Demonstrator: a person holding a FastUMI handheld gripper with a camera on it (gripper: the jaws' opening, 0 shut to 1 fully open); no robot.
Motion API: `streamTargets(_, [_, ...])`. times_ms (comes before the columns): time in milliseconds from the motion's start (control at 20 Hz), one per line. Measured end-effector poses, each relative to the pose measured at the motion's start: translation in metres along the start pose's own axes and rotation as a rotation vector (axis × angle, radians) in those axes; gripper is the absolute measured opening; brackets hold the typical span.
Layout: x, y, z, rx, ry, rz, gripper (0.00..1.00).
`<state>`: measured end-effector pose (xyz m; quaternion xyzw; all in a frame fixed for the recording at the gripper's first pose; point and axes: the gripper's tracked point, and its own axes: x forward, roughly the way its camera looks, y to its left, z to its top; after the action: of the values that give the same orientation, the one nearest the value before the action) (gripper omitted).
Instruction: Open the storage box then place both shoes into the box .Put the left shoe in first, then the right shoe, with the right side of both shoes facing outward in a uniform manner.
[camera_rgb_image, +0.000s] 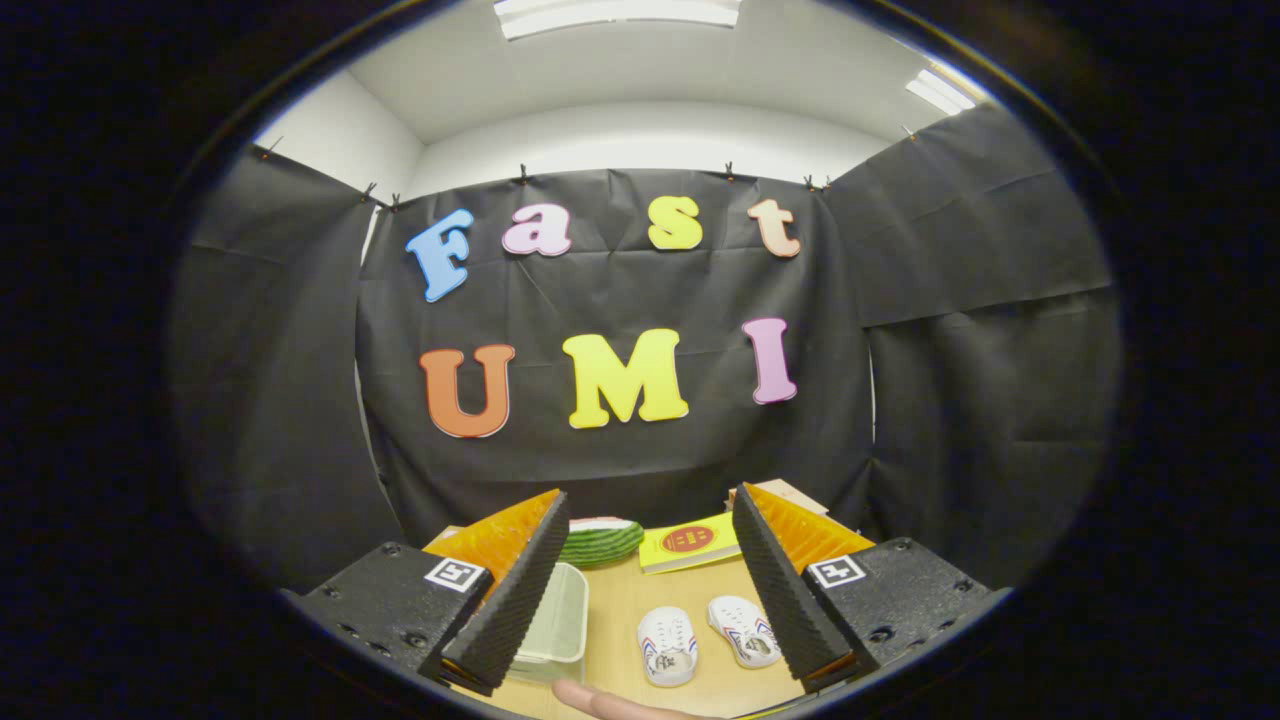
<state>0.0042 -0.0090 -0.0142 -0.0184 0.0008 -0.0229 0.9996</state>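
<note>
Holding our gripper (640, 590) high, fingers wide apart, gripping nothing | two little white shoes (708, 638) sit side by side between the fingers, easy to reach | clear storage box (555, 625) by left finger, lid on, we think.

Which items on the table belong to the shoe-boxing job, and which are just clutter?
Job: storage box, lid on, by one finger; two white shoes between the fingers, on the table; gripper, open, holding nothing.
Clutter: watermelon slice, yellow book, a fingertip.
</note>
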Motion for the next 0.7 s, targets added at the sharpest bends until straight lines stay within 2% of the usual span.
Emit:
streamTargets(300, [0.032,-0.002,-0.04,-0.017,0.063,0.009,1.0])
streamTargets(600, [0.08,-0.005,-0.124,-0.025,0.252,0.024,1.0])
streamTargets(700, [0.094,-0.001,-0.151,-0.018,0.325,0.053,1.0])
